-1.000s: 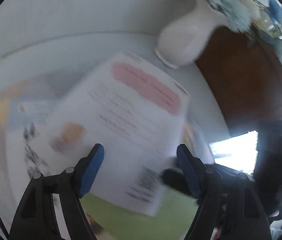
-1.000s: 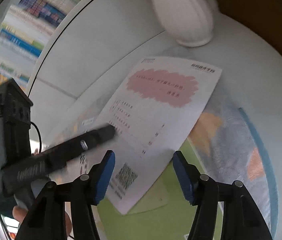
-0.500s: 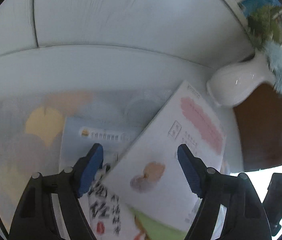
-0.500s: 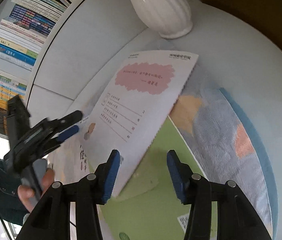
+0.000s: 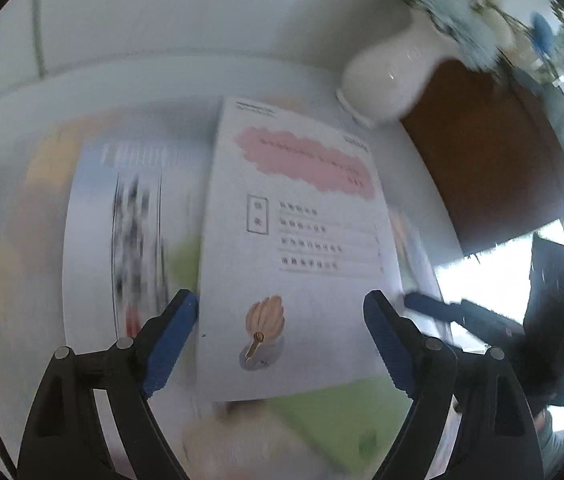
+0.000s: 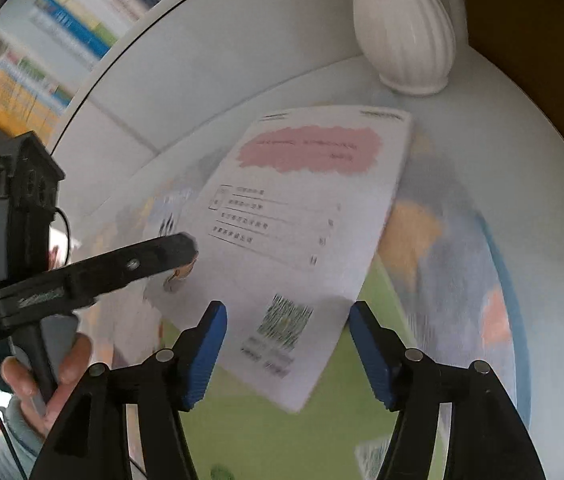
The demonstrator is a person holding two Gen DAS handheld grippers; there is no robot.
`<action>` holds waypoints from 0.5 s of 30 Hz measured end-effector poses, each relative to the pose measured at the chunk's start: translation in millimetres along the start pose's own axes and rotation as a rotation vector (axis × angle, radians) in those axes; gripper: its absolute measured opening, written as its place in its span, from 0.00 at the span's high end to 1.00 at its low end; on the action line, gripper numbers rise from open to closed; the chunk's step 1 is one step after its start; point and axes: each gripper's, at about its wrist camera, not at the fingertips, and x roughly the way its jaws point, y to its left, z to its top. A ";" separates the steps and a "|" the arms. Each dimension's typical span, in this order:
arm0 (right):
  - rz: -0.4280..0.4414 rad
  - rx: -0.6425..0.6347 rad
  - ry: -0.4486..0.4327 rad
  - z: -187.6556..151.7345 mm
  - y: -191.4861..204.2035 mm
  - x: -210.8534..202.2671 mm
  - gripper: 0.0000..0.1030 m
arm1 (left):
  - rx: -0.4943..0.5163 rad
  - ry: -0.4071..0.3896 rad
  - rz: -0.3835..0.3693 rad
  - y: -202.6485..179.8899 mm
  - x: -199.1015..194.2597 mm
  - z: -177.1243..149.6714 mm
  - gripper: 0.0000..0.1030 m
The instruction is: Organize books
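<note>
Books (image 5: pixel 294 240) overlap on my white shelf (image 6: pixel 502 128), lower covers motion-blurred and unreadable; my left gripper (image 5: pixel 280 338) and right gripper (image 6: pixel 286 350) both gape, grasping nothing.

surface: white table (image 6: pixel 514 152)
on it: white ribbed vase (image 6: pixel 404 28), pastel mat (image 6: pixel 454 248) under overlapping books (image 5: pixel 294 240)
</note>
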 end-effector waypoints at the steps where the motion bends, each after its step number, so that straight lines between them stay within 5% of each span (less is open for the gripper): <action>1: -0.006 -0.030 0.008 -8.2 4.2 -2.5 0.39 | -0.015 0.021 -0.001 0.7 -1.8 -18.6 0.19; 5: 0.042 -0.044 0.061 -43.4 12.2 -18.6 0.39 | -0.073 0.048 0.002 -4.8 -19.7 -74.3 0.18; 9: 0.115 -0.041 0.165 -88.1 11.3 -34.6 0.39 | -0.057 0.186 -0.022 -8.4 -31.4 -144.6 0.18; 13: 0.238 -0.034 0.328 -139.2 4.8 -37.1 0.39 | -0.077 0.188 -0.032 -9.6 -47.7 -183.0 0.18; 15: 0.214 -0.023 0.257 -150.3 0.9 -46.9 0.48 | -0.150 0.113 0.008 -0.1 -57.5 -192.7 0.19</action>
